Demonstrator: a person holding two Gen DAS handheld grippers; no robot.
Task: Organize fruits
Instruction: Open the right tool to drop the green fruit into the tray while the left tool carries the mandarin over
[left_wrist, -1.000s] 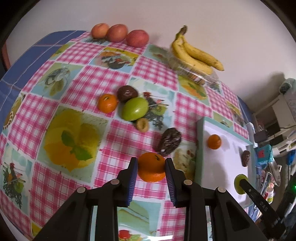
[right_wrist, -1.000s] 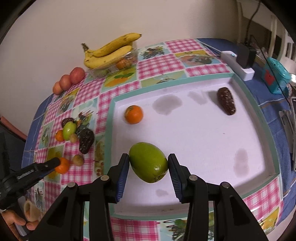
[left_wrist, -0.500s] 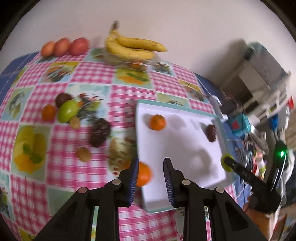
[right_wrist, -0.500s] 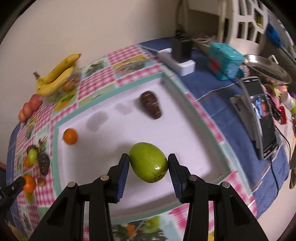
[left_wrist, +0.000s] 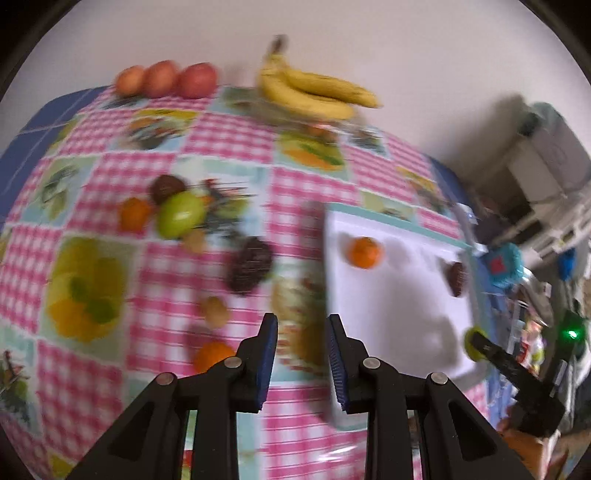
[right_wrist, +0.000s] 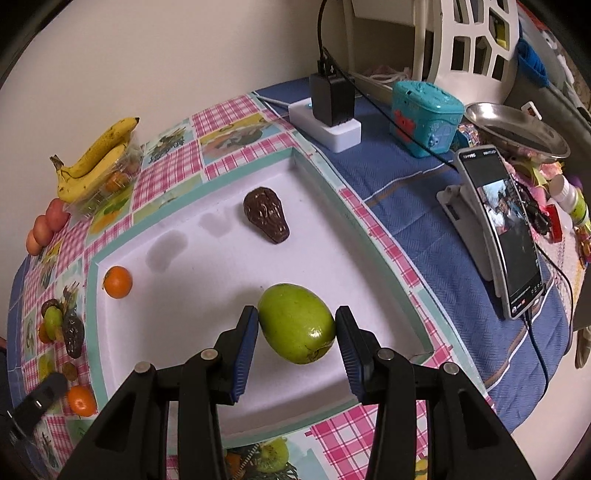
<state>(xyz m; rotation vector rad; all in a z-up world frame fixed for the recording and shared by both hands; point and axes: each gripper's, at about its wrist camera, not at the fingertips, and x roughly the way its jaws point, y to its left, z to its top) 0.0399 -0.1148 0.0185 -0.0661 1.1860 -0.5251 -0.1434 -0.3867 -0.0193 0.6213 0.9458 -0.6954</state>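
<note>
Between the left gripper's blue pads nothing was held, and the jaws stood at their narrowest gap, above the checked tablecloth just left of the white tray. An orange lay on the cloth just left of its left finger, apparently not yet carried in. Farther off sat a small brown fruit, a dark avocado and a cluster with a green mango; three peaches and bananas lined the far edge. This view was blurred

From the right wrist, the right gripper pinched a green mango by its sides, hovering over the near right part of the tray, probably to start a green-fruit spot apart from the others. Already on the tray lay an orange at the far left and a dark avocado toward the far right, so like seemed grouped with like. Nothing blocked the spot below; a phone on a stand, a teal toy box and a charger block crowded the blue cloth to the right, beyond the tray's rim
</note>
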